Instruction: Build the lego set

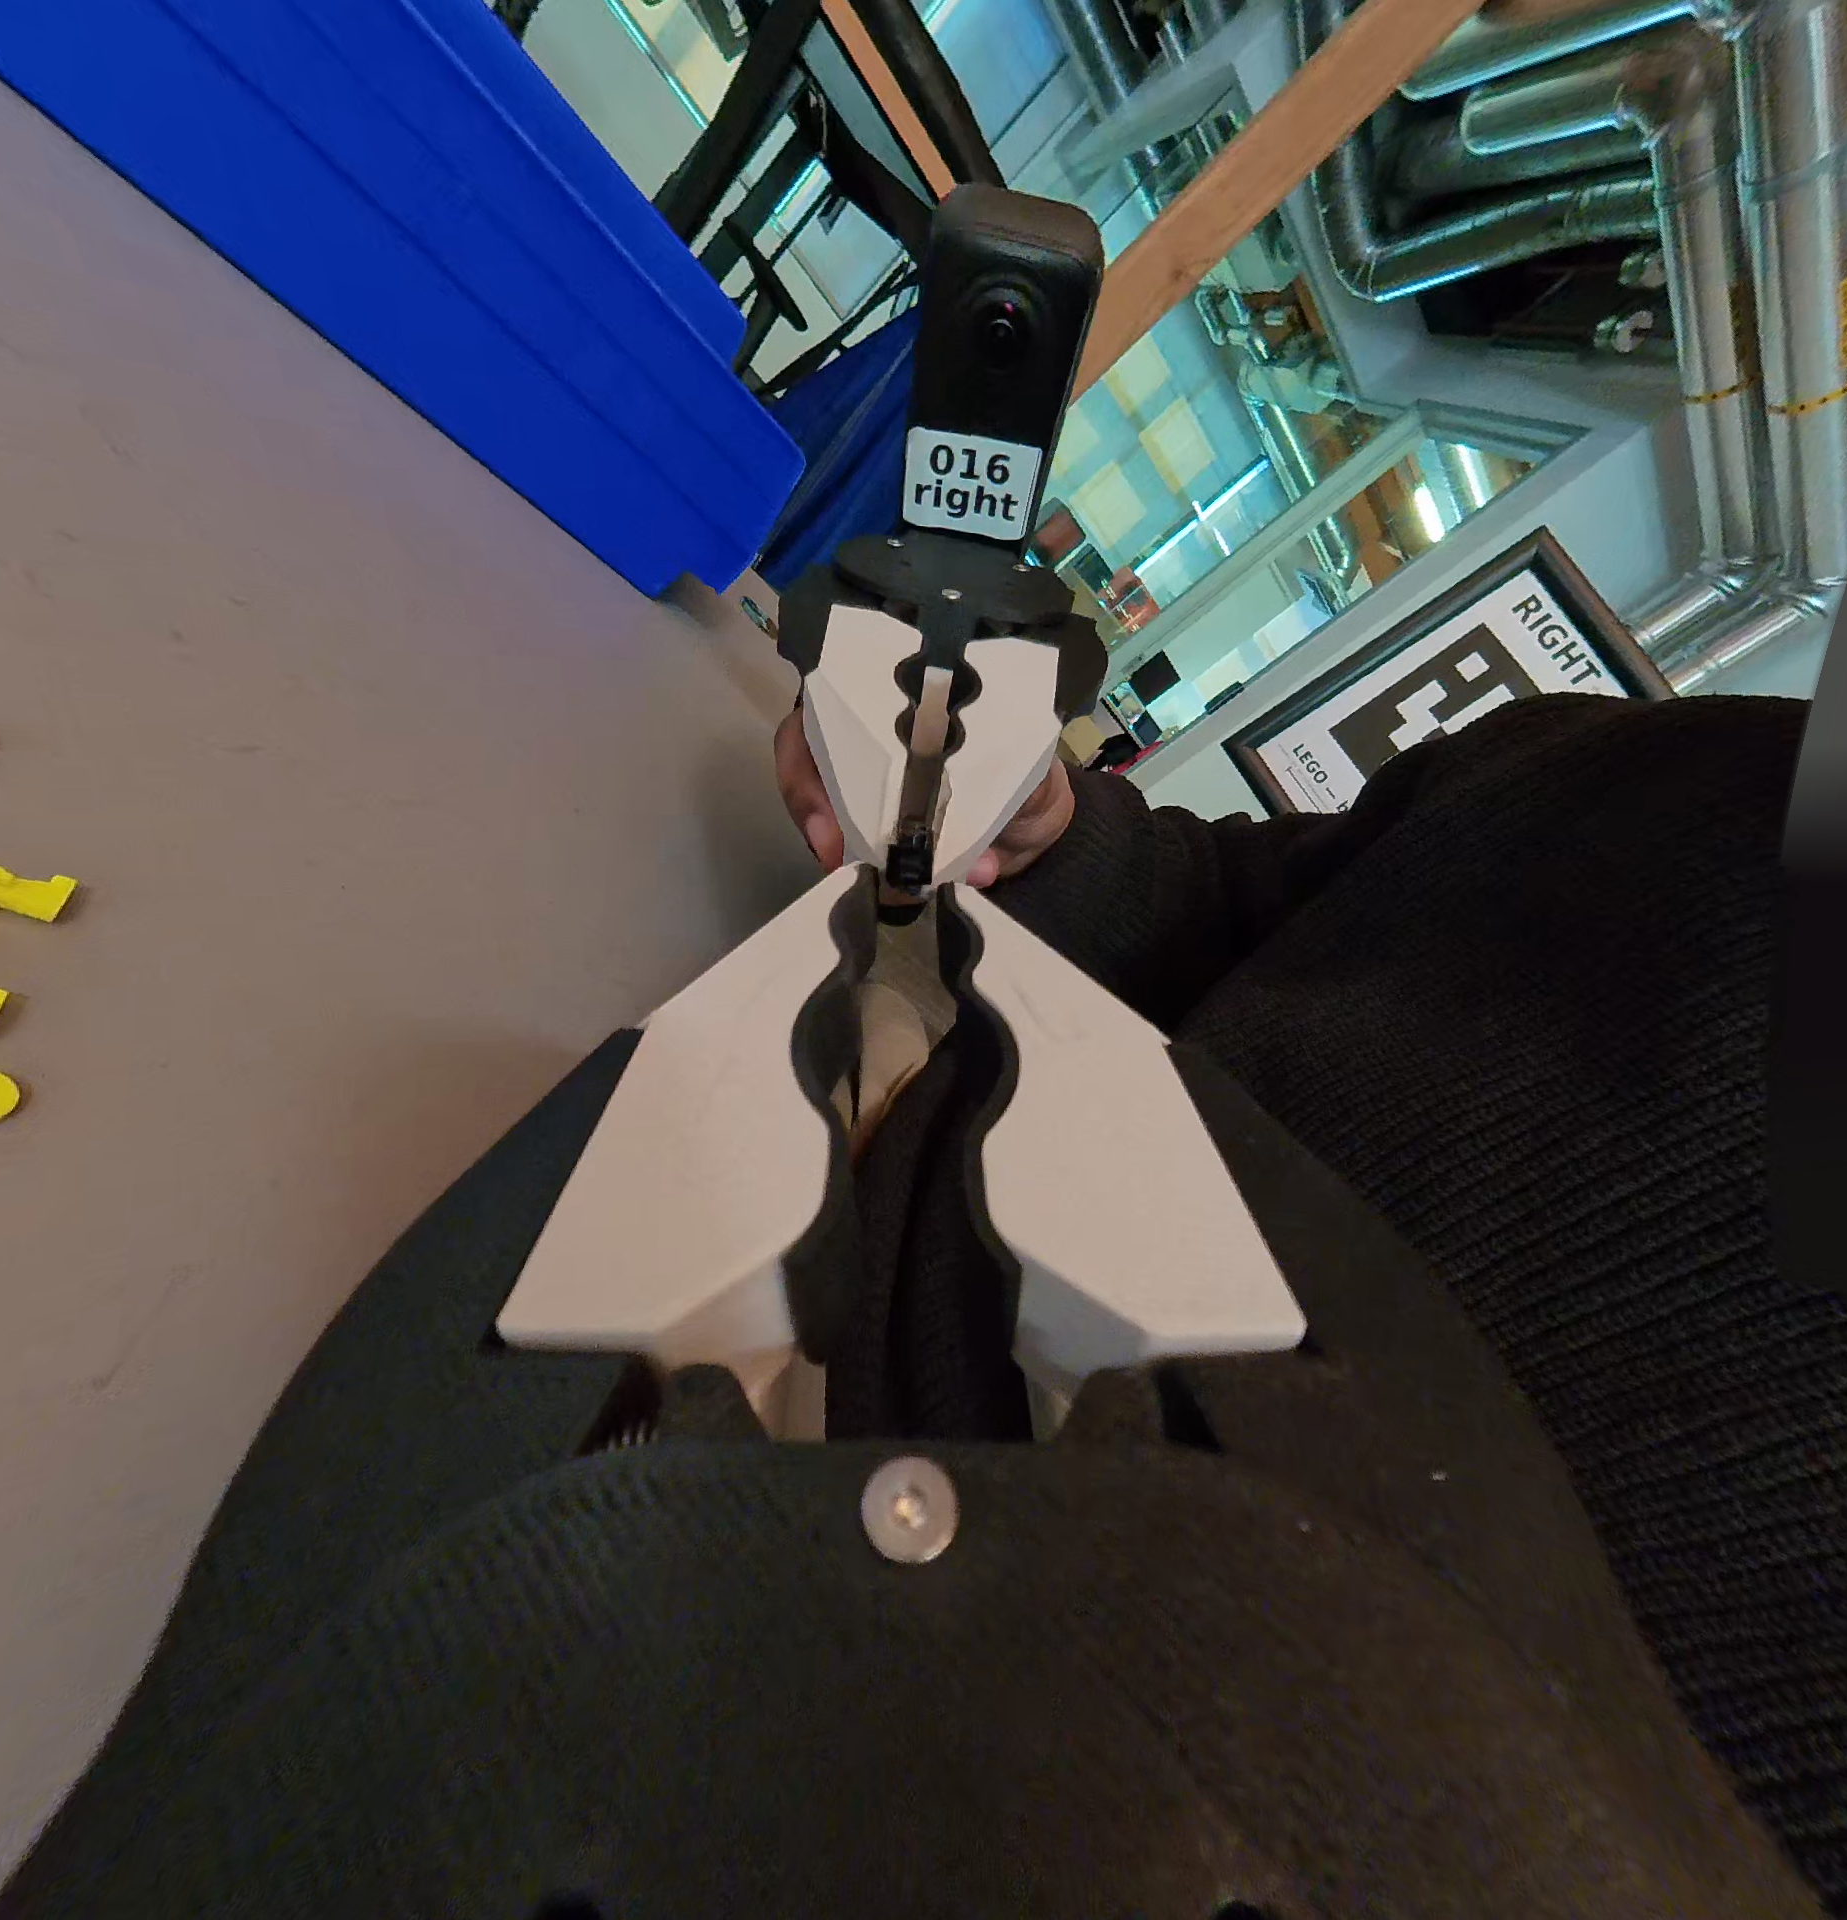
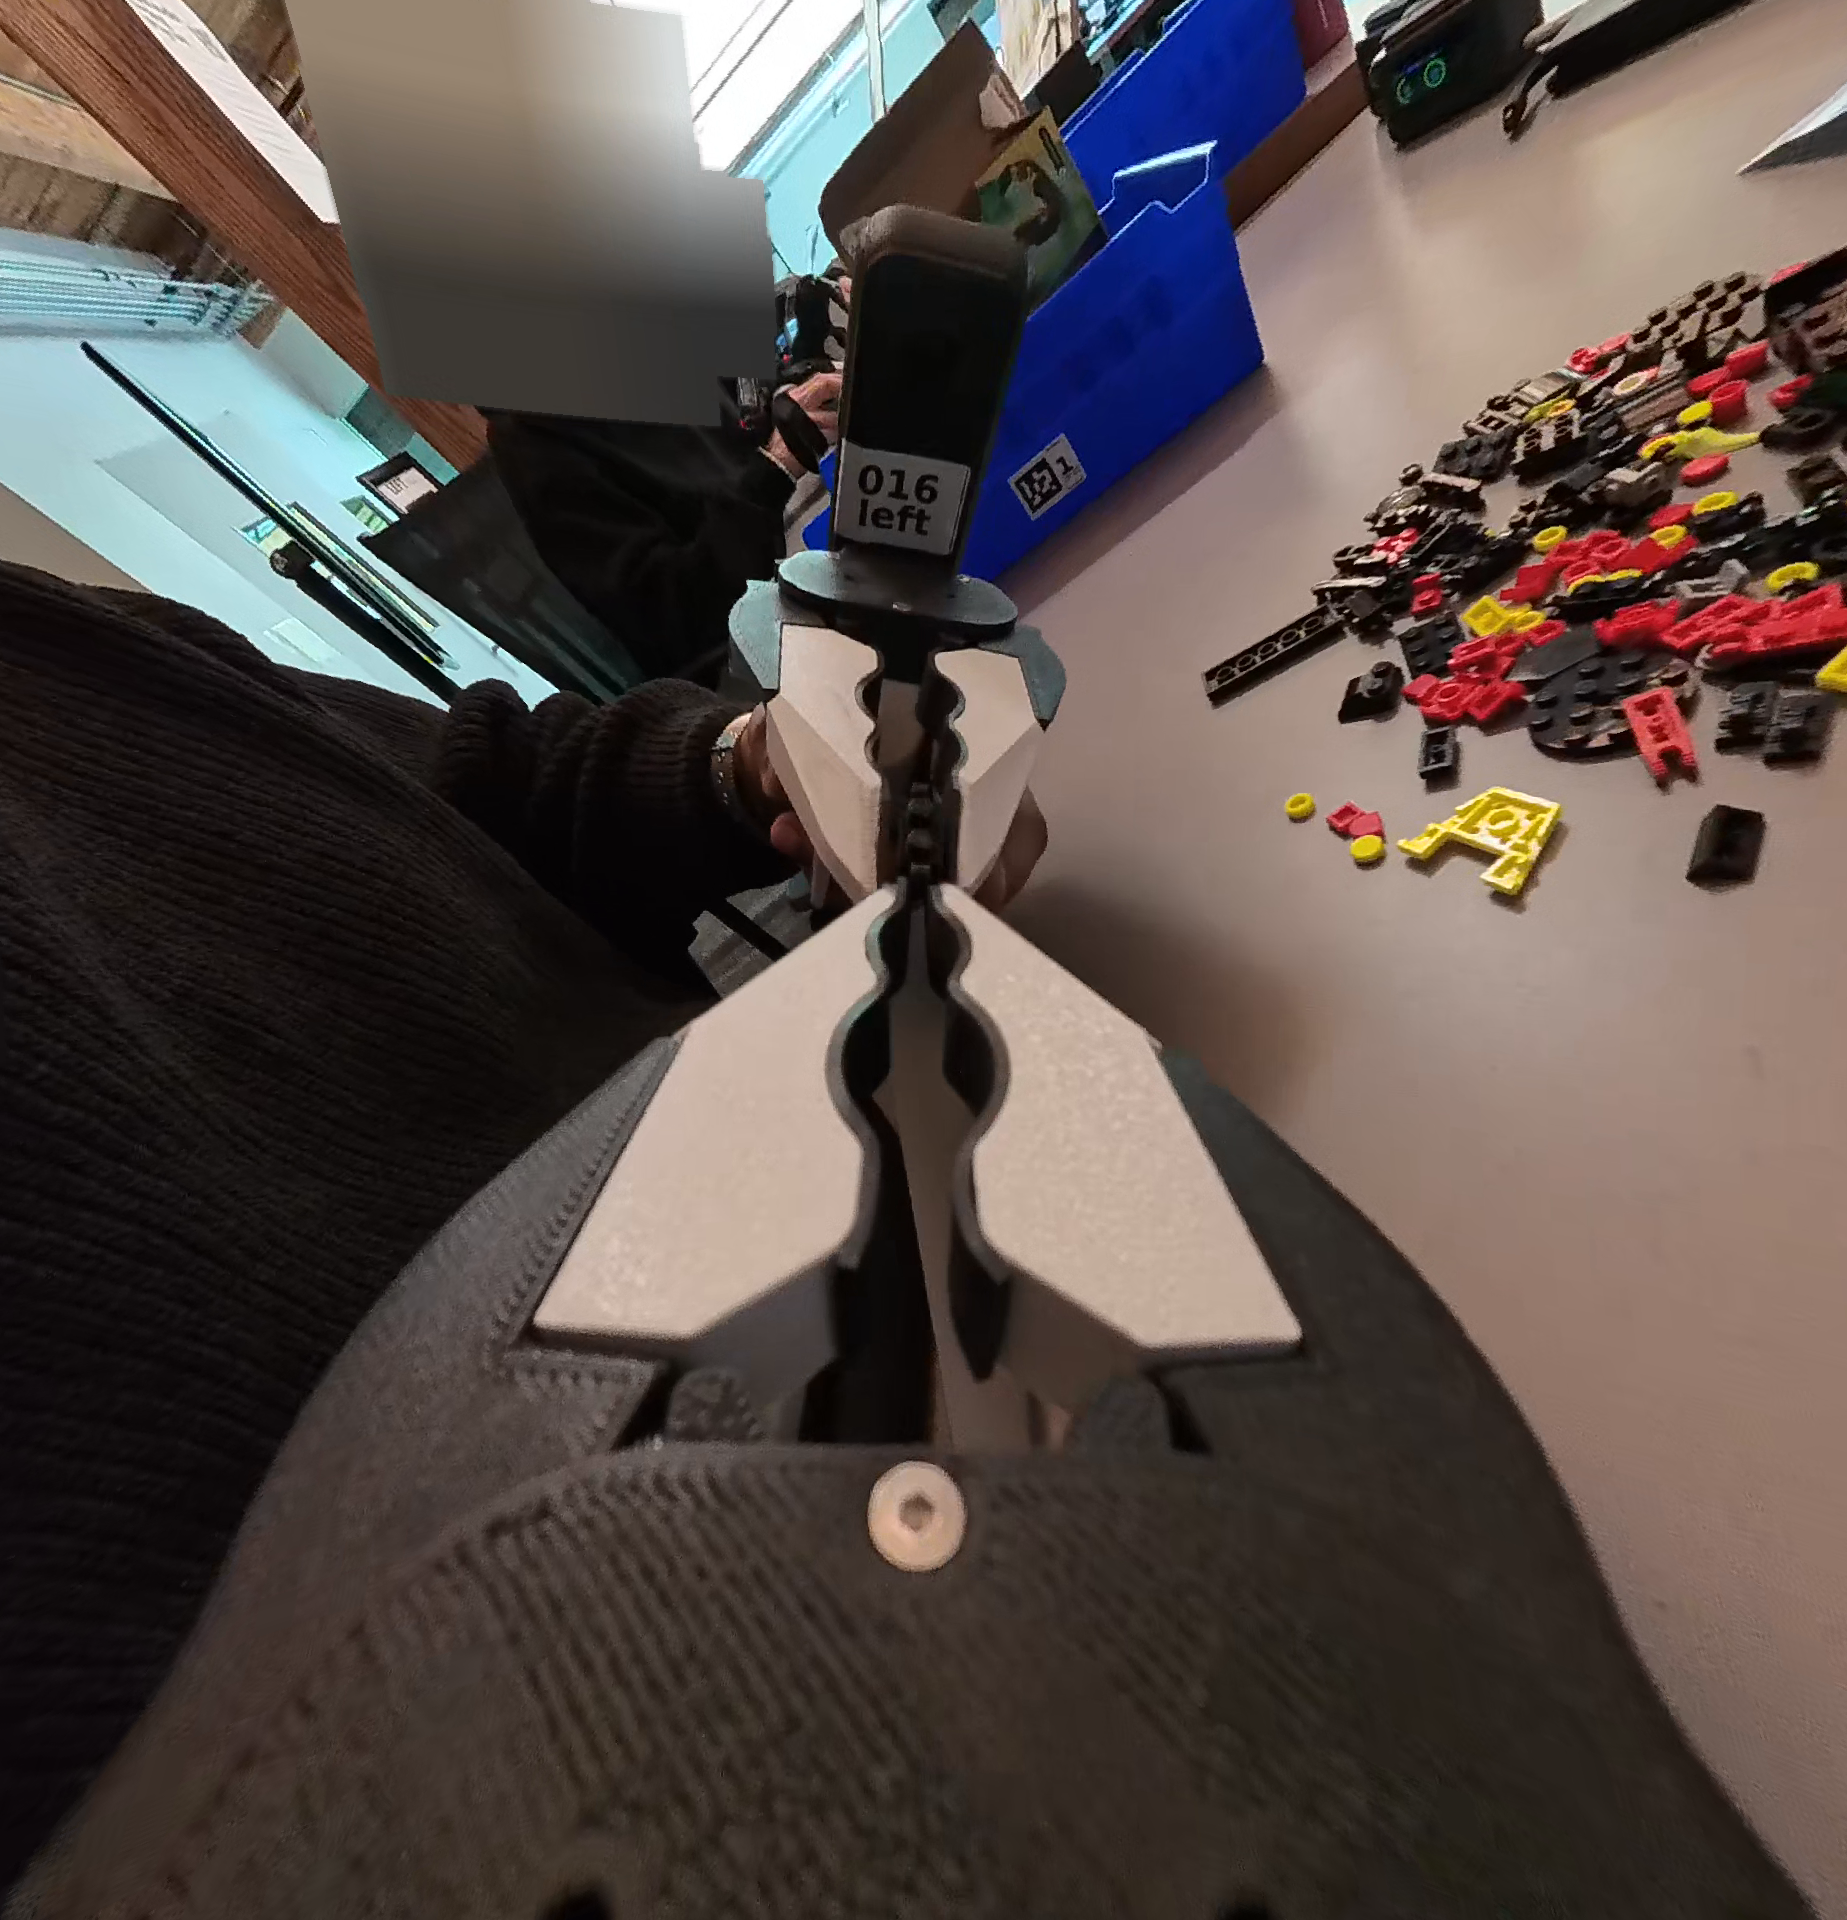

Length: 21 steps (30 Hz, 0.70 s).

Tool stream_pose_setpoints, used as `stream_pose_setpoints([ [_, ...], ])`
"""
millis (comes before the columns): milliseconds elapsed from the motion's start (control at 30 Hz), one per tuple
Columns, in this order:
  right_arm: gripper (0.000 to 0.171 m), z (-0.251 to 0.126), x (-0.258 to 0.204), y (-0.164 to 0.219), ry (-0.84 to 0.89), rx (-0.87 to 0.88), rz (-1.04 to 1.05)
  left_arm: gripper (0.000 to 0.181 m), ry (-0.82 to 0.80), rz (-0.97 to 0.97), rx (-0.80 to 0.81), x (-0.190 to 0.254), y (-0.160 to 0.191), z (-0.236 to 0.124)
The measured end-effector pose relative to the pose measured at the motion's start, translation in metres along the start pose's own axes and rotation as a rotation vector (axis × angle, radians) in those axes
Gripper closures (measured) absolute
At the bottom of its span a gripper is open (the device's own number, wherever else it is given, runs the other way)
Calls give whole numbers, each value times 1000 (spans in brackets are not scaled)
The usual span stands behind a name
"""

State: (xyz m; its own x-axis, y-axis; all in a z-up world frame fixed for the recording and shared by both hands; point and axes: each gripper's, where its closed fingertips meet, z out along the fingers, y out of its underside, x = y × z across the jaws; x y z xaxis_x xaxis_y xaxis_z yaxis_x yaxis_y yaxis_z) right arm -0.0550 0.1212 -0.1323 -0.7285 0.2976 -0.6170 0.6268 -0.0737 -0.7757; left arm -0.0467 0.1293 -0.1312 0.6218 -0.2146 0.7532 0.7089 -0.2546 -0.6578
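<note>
My two grippers meet tip to tip in the air above the table [image 2: 1418,1195]. In the left wrist view my left gripper [image 1: 903,902] is shut, and the right gripper [image 1: 908,857] faces it, pinching a small black lego piece [image 1: 906,864] at its tips. In the right wrist view my right gripper [image 2: 912,896] is shut, and the left gripper [image 2: 917,868] opposite it grips a narrow black studded piece [image 2: 921,810]. The two black pieces touch where the tips meet; the joint itself is hidden. A pile of loose black, red and yellow lego pieces [image 2: 1667,582] lies on the table to the right.
A yellow wedge plate [image 2: 1490,831] and small yellow and red bits lie apart from the pile. Yellow pieces [image 1: 15,899] lie at the table's left. Blue bins [image 2: 1127,364] [image 1: 431,260] stand at the back. A framed marker sign [image 1: 1470,686] and dark sleeves are close by. Both grippers' tips are close together, under 4 cm apart.
</note>
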Motion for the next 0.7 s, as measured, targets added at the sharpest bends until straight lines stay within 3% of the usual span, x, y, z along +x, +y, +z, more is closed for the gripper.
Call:
stream_pose_setpoints([
  [567,171,6,-1,-4,49,32,-71,177,22,-46,99,2,-14,-2],
  [700,158,-3,0,-16,55,97,-90,177,17,-54,125,0,-19,-7],
])
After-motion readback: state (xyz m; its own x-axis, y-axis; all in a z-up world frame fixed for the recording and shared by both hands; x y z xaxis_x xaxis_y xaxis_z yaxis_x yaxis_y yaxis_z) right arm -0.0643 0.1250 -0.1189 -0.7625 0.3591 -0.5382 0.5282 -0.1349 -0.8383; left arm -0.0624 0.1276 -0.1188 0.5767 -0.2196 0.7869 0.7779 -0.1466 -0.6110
